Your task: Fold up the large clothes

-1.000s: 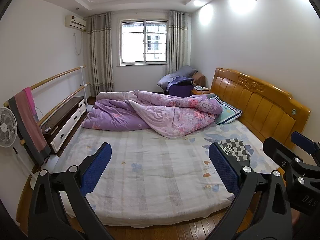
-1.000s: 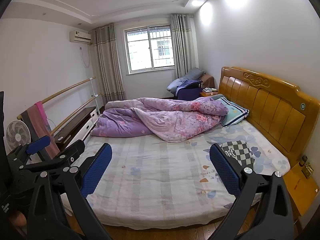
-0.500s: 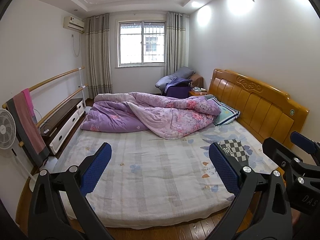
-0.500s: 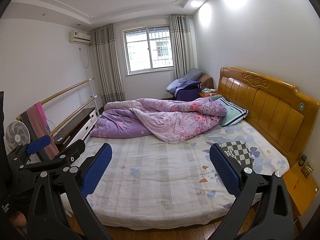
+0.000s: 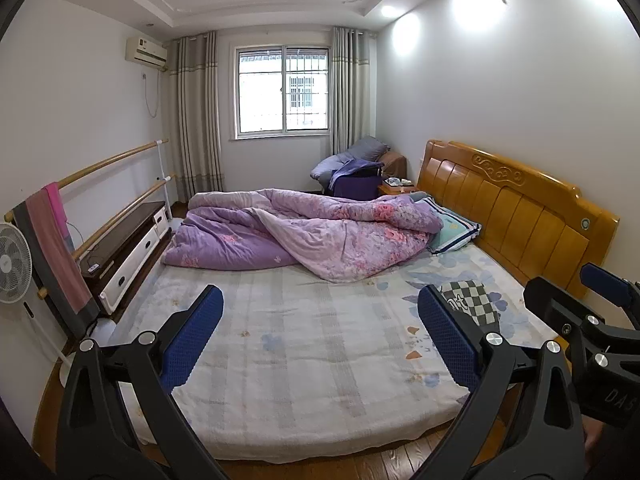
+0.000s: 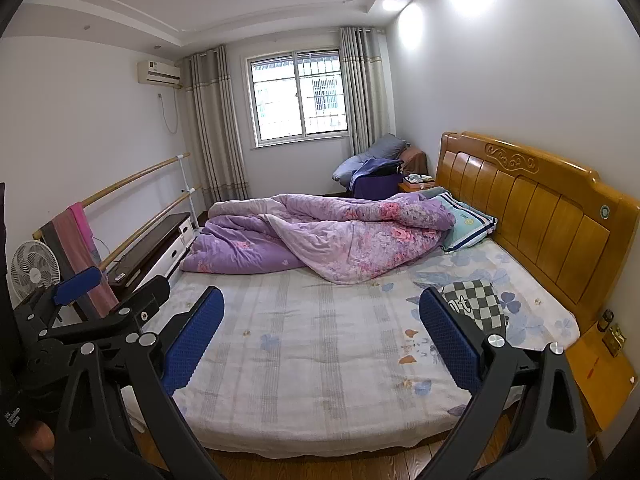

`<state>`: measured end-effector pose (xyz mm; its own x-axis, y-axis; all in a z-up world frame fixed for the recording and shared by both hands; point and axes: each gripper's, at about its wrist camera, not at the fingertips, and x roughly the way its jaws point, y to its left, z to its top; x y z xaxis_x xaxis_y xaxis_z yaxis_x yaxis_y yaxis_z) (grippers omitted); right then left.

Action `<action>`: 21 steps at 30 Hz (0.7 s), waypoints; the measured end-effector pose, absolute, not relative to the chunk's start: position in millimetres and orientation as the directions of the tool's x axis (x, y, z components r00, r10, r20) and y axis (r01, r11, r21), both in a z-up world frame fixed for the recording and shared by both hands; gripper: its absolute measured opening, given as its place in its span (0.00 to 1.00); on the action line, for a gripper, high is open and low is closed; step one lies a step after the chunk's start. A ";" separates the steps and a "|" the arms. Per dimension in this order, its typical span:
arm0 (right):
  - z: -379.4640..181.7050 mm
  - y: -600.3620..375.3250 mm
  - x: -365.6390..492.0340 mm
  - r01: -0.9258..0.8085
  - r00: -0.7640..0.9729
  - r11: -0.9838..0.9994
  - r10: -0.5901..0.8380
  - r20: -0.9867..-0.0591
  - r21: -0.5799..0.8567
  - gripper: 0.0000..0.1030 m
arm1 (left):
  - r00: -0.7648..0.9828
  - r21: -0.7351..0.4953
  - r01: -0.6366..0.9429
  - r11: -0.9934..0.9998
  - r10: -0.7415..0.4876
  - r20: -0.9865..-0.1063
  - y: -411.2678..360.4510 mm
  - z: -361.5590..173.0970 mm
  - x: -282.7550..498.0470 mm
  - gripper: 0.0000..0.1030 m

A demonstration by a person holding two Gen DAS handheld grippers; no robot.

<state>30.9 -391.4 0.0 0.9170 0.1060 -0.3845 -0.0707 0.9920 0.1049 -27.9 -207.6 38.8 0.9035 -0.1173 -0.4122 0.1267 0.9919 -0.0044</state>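
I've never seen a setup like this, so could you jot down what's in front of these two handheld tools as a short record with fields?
Place: bedroom, seen from beside the bed
Left gripper: jaws wide open, empty, held above the bed's near edge
Right gripper: jaws wide open, empty, alongside the left
Checkered garment: lying on the sheet near the headboard
Purple quilt: bunched on the far half
Pillow: partly under the quilt
Folding: not yet begun

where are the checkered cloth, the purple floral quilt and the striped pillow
black-and-white checkered cloth point(image 6: 476, 304), right wrist view, centre of its pattern
purple floral quilt point(image 5: 320, 236), left wrist view, middle fold
blue-striped pillow point(image 6: 468, 222), right wrist view, top face
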 end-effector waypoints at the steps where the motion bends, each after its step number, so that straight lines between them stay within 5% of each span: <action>1: 0.5 -391.9 31.3 -0.071 0.917 0.992 0.107 -0.385 0.106 0.92 | 0.903 -0.007 0.129 0.992 -0.120 -0.413 -207.0 38.4 -27.3 0.95; 21: 1.9 -392.7 34.8 -0.070 0.916 0.992 0.104 -0.388 0.101 0.92 | 0.904 -0.006 0.126 0.992 -0.117 -0.412 -204.4 34.7 -25.2 0.95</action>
<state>34.8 -392.7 1.9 0.9157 0.1042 -0.3880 -0.0702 0.9924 0.1009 -25.2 -204.4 34.7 0.9037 -0.1173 -0.4118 0.1260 0.9920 -0.0062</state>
